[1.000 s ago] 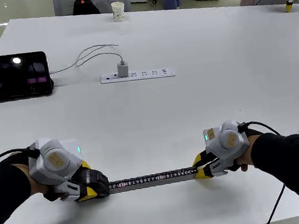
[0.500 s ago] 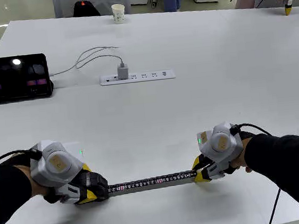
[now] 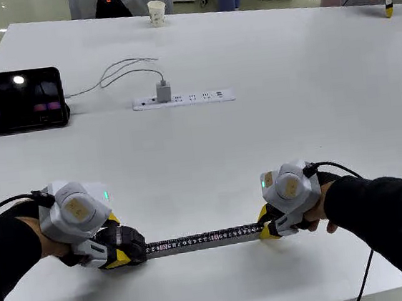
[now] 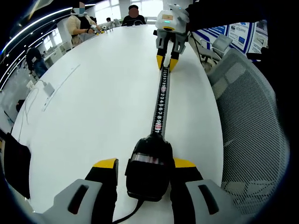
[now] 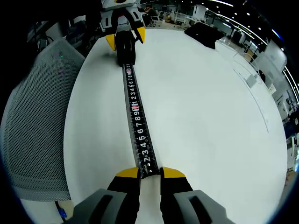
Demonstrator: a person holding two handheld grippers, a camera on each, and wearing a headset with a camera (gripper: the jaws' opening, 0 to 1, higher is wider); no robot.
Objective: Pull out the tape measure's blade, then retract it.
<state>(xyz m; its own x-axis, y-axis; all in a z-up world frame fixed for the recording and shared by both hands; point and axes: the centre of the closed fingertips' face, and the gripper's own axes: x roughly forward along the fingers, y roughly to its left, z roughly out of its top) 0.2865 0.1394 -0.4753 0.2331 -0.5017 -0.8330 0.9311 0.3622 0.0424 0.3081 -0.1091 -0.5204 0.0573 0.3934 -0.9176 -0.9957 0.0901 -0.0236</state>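
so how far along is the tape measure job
Done: the blade is pulled out, stretched between the two grippers with its numbers showing. In hand: the left gripper has its jaws shut on the tape measure case, and the right gripper pinches the blade's free end. Left: the retraction, since the blade is still out of the case.

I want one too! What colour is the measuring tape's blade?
Dark blade with white numbers, clearest in the right gripper view.

On the table, the power strip lies centrally. Left of it: 1 tablet. Behind it, near the far edge: 1 paper cup. In front of it: the tape measure between the left gripper jaws, its blade running right into the right gripper jaws.
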